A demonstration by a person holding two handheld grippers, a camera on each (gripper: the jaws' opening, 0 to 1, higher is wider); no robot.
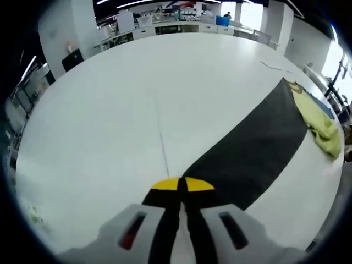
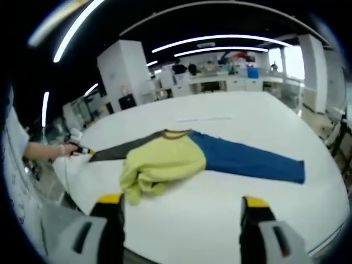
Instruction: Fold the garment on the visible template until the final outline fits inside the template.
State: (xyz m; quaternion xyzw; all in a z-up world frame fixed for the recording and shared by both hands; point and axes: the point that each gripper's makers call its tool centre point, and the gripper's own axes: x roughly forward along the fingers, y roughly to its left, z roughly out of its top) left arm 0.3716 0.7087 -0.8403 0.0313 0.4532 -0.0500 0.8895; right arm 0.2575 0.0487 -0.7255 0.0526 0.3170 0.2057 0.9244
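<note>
The garment lies on the white table (image 1: 99, 121). It has a crumpled yellow-green body (image 2: 165, 159), a blue sleeve (image 2: 247, 160) stretched flat to the right and a dark grey sleeve (image 2: 118, 151) pulled out to the left. My left gripper (image 1: 182, 185) is shut on the end of the dark sleeve (image 1: 253, 148), which runs away to the yellow-green body (image 1: 322, 129). In the right gripper view that left gripper (image 2: 82, 149) shows at the sleeve's tip, held by a hand (image 2: 60, 148). My right gripper (image 2: 181, 201) stands wide open above the table's near edge, short of the body.
A thin faint line (image 1: 162, 143) runs across the table ahead of the left gripper, and another thin line (image 2: 203, 118) lies beyond the collar. Desks and shelves (image 2: 220, 82) stand far behind the table. The table's edge (image 2: 330, 231) curves close at the lower right.
</note>
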